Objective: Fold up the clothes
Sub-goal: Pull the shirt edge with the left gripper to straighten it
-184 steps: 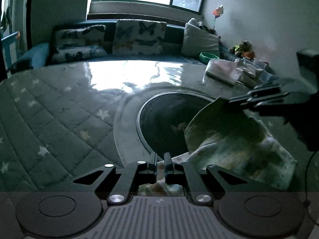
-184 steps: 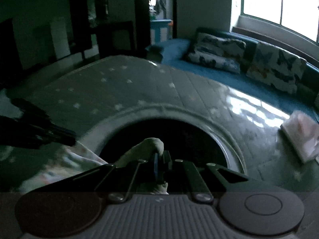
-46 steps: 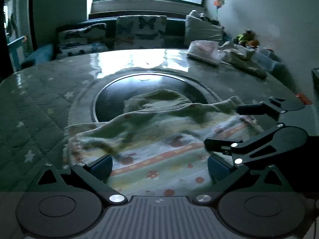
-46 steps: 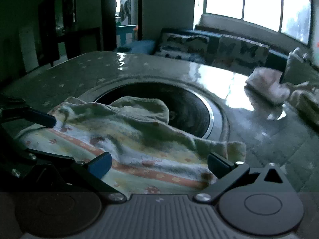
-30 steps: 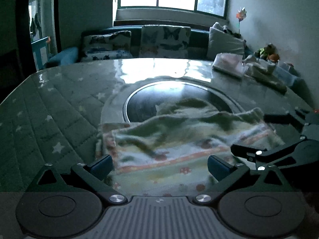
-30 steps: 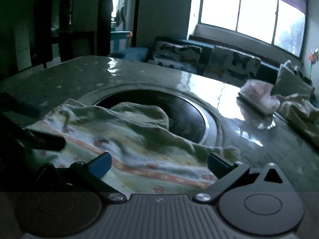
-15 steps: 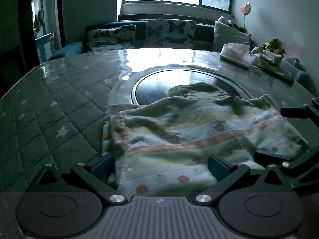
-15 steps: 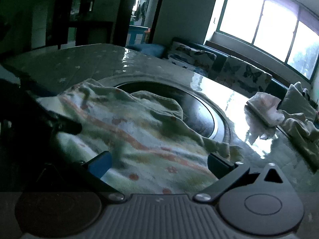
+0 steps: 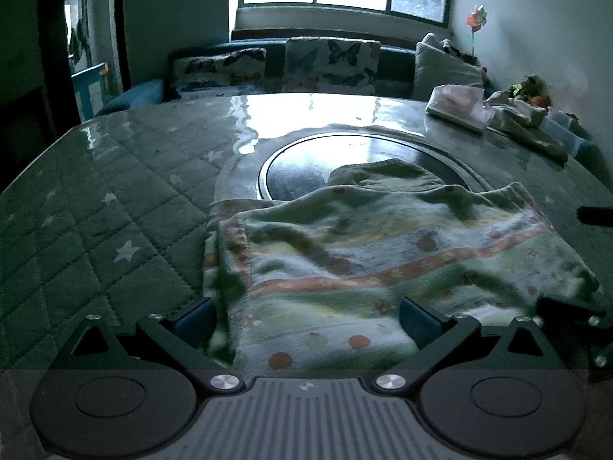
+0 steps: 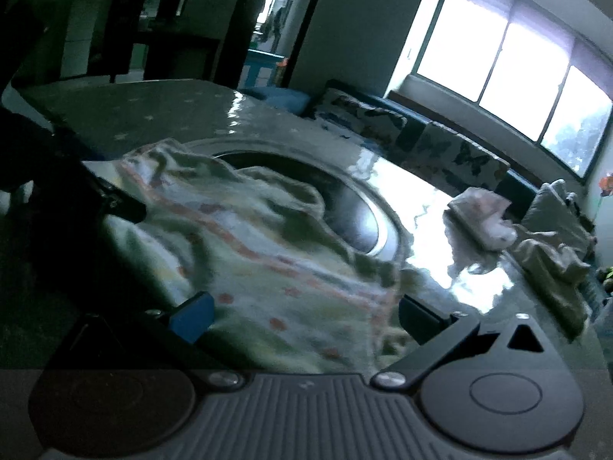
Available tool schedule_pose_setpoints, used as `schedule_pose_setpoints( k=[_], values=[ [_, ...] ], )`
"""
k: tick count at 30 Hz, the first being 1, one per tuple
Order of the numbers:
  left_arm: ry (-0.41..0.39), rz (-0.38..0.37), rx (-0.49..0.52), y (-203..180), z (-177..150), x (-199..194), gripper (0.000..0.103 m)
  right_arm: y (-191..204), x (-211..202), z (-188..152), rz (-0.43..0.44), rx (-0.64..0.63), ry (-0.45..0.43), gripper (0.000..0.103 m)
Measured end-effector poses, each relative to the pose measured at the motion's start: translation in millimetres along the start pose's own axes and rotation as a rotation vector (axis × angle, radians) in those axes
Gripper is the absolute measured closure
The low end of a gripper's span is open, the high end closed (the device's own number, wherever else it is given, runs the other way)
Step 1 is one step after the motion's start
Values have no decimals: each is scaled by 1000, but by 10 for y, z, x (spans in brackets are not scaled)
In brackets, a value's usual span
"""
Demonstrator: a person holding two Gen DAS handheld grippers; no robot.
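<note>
- A patterned garment [image 9: 383, 253] is spread, rumpled, on the tabletop [image 9: 115, 199], partly over the dark round inset [image 9: 306, 168].
- The left tool [image 9: 306, 316] is held wide open at the garment's near edge; nothing is gripped.
- The right tool [image 10: 302, 316] is spread open at the garment's near edge, empty.
- More clothes [image 9: 513, 122] are piled beyond the inset, far right.

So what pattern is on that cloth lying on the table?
The cloth is pale green with orange stripes and small reddish dots, clearest in the left wrist view.
</note>
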State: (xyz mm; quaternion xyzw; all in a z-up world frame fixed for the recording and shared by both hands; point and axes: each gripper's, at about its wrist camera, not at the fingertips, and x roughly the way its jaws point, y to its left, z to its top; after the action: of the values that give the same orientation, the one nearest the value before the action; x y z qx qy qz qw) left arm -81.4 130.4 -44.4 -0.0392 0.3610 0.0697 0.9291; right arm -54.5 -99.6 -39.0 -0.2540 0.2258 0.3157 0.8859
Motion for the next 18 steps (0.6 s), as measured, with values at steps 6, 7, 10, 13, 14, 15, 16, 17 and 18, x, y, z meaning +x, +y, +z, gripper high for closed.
schedule_pose_setpoints(
  k=[6,7,10,13,14,15,16,17,18],
  values=[
    [-24,10,31,-92,1,-119,0,-179,46,-101,-30,61,36,0],
    [-28,10,35,-105,-3,-139,0,-199,40,-114,-35,60,42,0],
    [-36,6,46,-152,-12,-183,0,-265,12,-115,-66,65,45,0],
    [-40,-5,60,-215,-29,-217,0,-330,35,-129,-95,87,56,0],
    [-43,-9,69,-235,-43,-225,0,-348,61,-147,-106,90,67,0],
    [-46,-12,80,-254,-59,-231,0,-360,84,-171,-111,96,79,0],
    [-42,-12,88,-265,-77,-220,0,-370,86,-193,-110,108,78,0],
    [-34,-10,95,-273,-97,-201,0,-378,75,-197,-109,114,77,0],
    [-26,-9,101,-280,-116,-182,0,-378,66,-188,-110,113,76,0]
  ],
)
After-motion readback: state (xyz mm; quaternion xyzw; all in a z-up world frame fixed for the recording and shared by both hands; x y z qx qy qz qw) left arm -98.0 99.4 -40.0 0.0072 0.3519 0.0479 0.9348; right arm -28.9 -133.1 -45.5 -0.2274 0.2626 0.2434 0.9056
